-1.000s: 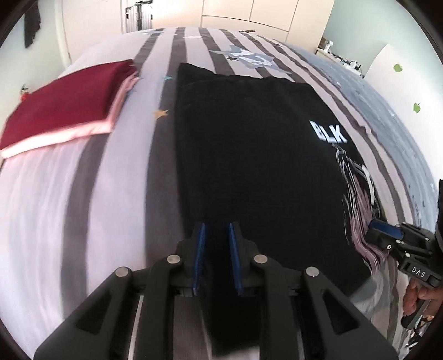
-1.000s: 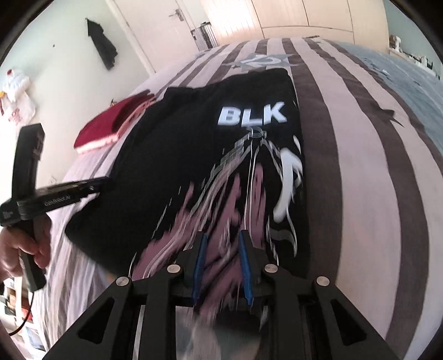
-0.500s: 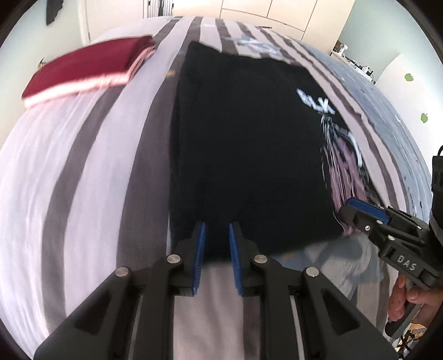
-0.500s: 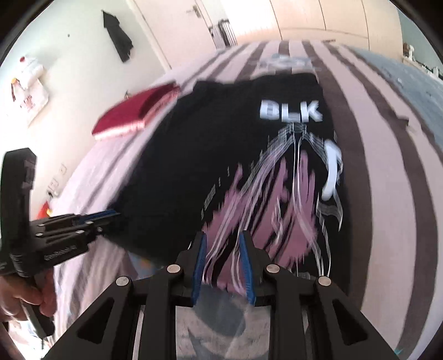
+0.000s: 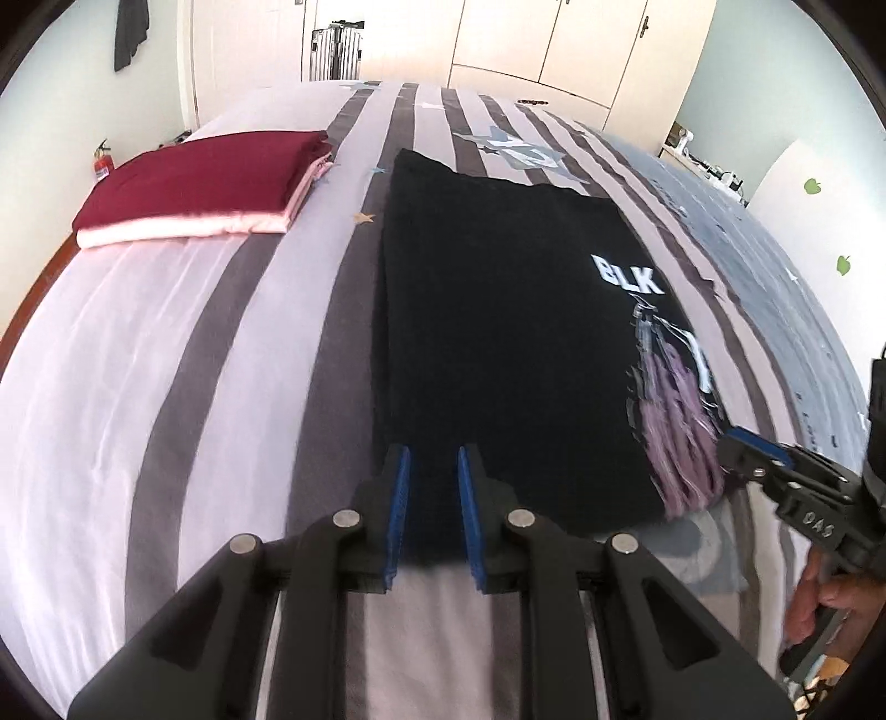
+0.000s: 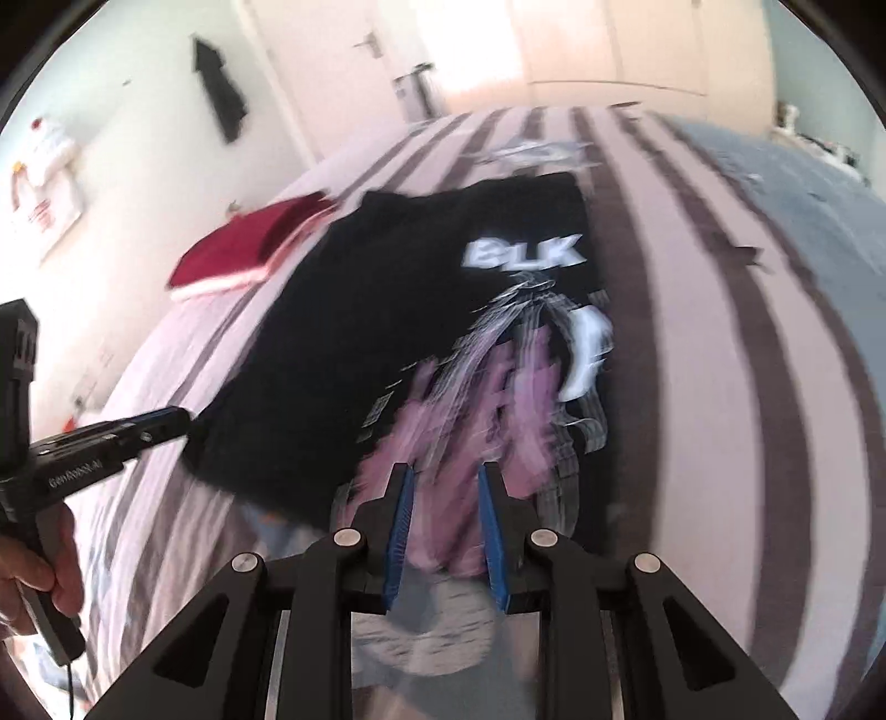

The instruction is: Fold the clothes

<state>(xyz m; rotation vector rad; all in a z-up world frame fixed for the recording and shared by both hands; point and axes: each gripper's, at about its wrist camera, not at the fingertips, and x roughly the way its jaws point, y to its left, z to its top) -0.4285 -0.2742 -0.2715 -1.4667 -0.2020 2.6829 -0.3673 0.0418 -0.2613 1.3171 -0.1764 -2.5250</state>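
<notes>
A black T-shirt (image 5: 498,304) with a white "BLK" print and a pink graphic lies flat on the striped bed (image 5: 166,360). My left gripper (image 5: 433,451) is shut on the near hem at its left side, with black cloth between the blue pads. My right gripper (image 6: 444,471) is shut on the near hem at its right side, over the pink graphic of the T-shirt (image 6: 398,288). The hem hangs a little above the cover. Each gripper also appears in the other's view: the right gripper (image 5: 742,448) and the left gripper (image 6: 166,421).
A folded dark red and pink stack (image 5: 205,177) lies at the far left of the bed, also seen as the stack (image 6: 243,249). White wardrobe doors (image 5: 554,44) stand beyond the bed. A fire extinguisher (image 5: 102,160) is by the left wall. A hand (image 6: 33,565) holds the left handle.
Both grippers have drawn back and risen slightly with the near hem in them. The hem now hangs off the cover and more of the bed shows.
</notes>
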